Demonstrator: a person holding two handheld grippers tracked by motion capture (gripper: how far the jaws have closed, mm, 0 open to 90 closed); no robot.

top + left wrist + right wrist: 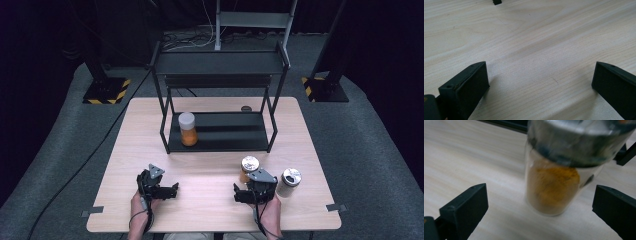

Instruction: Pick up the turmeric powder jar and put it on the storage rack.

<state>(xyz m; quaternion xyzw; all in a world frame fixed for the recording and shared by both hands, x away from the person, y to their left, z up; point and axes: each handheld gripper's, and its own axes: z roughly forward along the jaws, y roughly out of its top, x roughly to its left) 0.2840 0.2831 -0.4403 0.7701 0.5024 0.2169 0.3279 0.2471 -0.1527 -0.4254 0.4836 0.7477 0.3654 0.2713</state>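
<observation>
Jar of orange powder (552, 187) with a silver lid sits dead ahead of the right claw (540, 205), upright on the pale wooden surface (210, 195) just in front of the rack, and the jaws stand wide apart on either side of it, not yet touching glass. From the high view that jar (248, 168) is near the right side, with a second silver-lidded jar (289, 182) just to its right. This looks like the approach to a pick: next the claw needs to ease forward so the pads straddle the body below the lid, then close squarely. Over on the left, the left claw (162, 190) rests low with jaws apart over bare wood. Farther off, a white-capped orange jar (187, 129) already stands at the left end of the black shelf rack (220, 131). No label or writing is readable anywhere; the near jar is blurred.
</observation>
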